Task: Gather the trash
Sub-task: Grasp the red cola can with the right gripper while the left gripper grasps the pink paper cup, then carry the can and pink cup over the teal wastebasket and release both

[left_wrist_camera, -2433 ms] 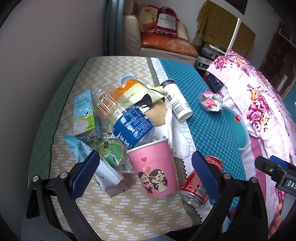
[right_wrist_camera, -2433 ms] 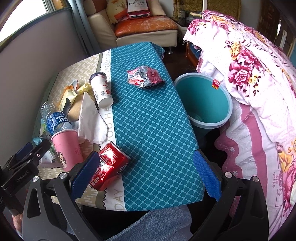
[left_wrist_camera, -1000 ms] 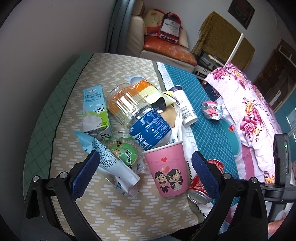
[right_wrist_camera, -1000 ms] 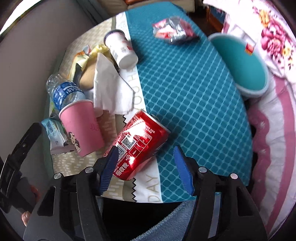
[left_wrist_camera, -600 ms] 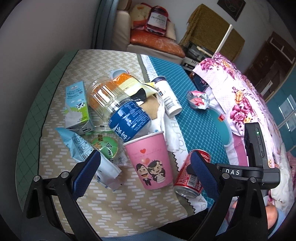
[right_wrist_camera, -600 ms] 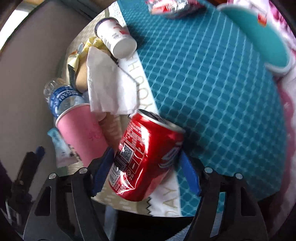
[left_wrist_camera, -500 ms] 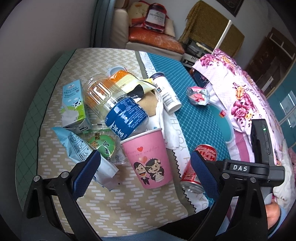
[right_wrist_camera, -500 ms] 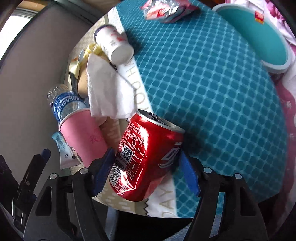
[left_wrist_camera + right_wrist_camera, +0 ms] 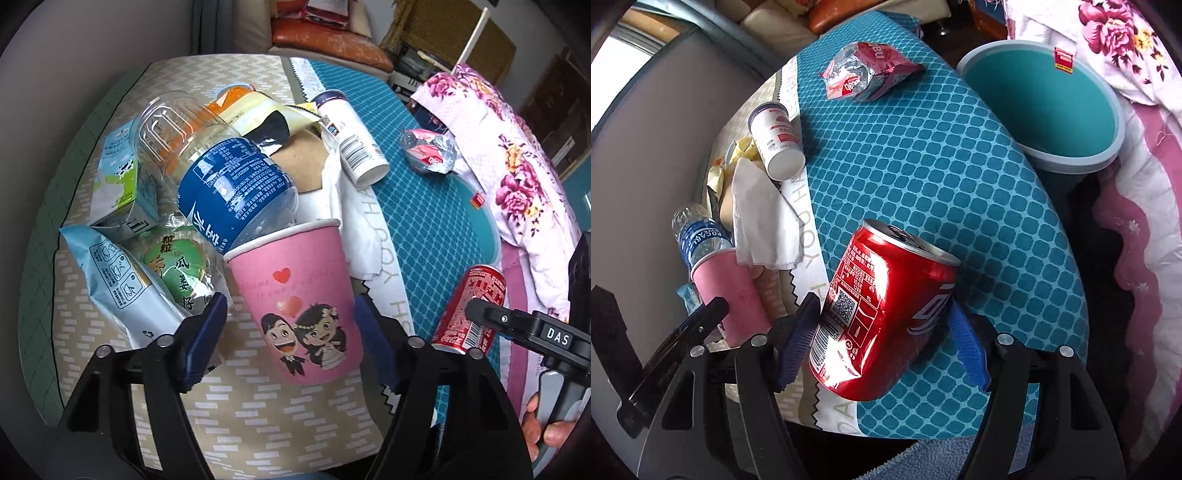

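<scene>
Nothing has gone into the teal bin (image 9: pixel 1034 92) yet as far as I can see. It stands open at the upper right of the right wrist view, just beside the table (image 9: pixel 942 166), and the part of its inside that shows is bare.

Two pieces are being dealt with at once. The right gripper (image 9: pixel 882 306) is pinching the red can (image 9: pixel 886 310), blue pads against both sides. The can sits tilted at the lower middle of that view, its top pointing up the frame, over the near edge of the table. Whether it is clear of the cloth, I cannot tell.

Over in the left wrist view, the left gripper (image 9: pixel 289 306) is closing around the pink cup (image 9: pixel 295 295), which stands upright at the lower centre. The cup is between the jaws, but the left pad is not on it yet and there is a gap on that side. So it is not gripped, I would say.

Plenty remains. The water bottle (image 9: pixel 236 184) leans against the cup's rim, with the milk carton (image 9: pixel 118 177) at centre left. The green snack packet (image 9: pixel 177 266) and the pale blue wrapper (image 9: pixel 118 280) sit at lower left. A white tissue (image 9: pixel 351 221) lies right of the cup, and a white cup (image 9: pixel 351 136) lies on its side above it. The crumpled foil wrapper (image 9: pixel 428 151) is out alone at the upper right.

My read: this is the very start, first grabs only, with the whole heap still to clear.
</scene>
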